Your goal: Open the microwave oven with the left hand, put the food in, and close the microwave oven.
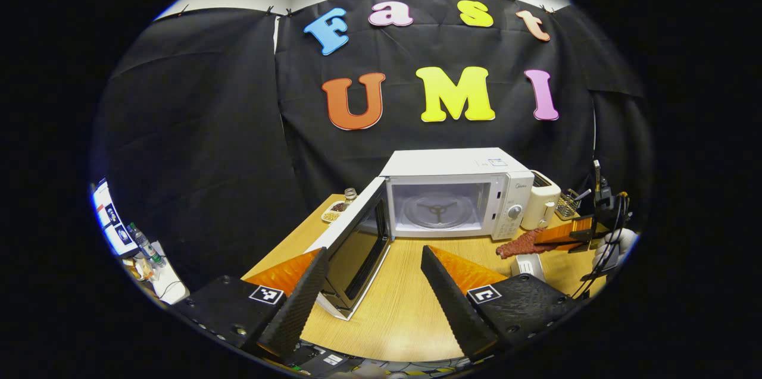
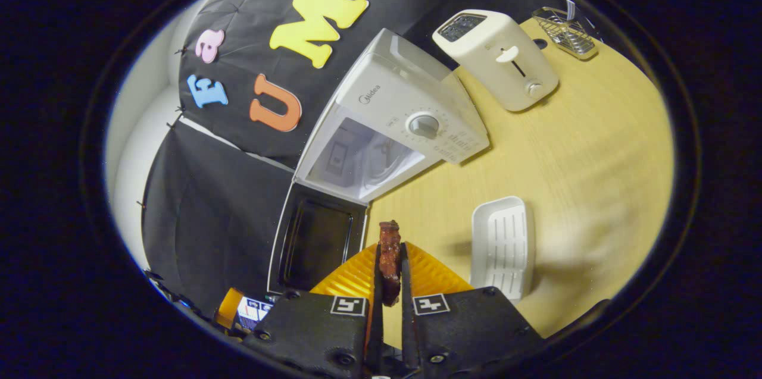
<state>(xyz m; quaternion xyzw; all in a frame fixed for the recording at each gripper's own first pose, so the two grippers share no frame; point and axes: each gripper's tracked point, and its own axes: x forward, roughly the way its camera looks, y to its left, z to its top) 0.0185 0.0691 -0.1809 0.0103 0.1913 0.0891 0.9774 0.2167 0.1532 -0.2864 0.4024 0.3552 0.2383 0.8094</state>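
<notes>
Left gripper view: nearest the camera, the left gripper [image 1: 374,284] spreads its black, orange-backed fingers wide apart over the pale wooden table [image 1: 405,313], with nothing between them. Just ahead of its left finger stands the white microwave door with its dark window [image 1: 357,248], swung fully open. Beyond the door the white microwave oven [image 1: 455,191] shows its lit cavity and glass turntable [image 1: 437,212]. Ahead and to the right, the right gripper [image 1: 539,241] reaches in (a gloved hand [image 1: 616,245] carries it), pinching a reddish-brown strip of meat-like food [image 1: 521,244] in front of the oven's control panel, above a small white ribbed tray [image 1: 527,266]. A cream toaster [image 1: 542,205] stands just beside the oven, and a wire rack [image 1: 568,203] farther right. In the right gripper view, the two fingers sit narrowly together on the food, which sticks out past their tips, with the open cavity ahead to the left and the tray to the right.
</notes>
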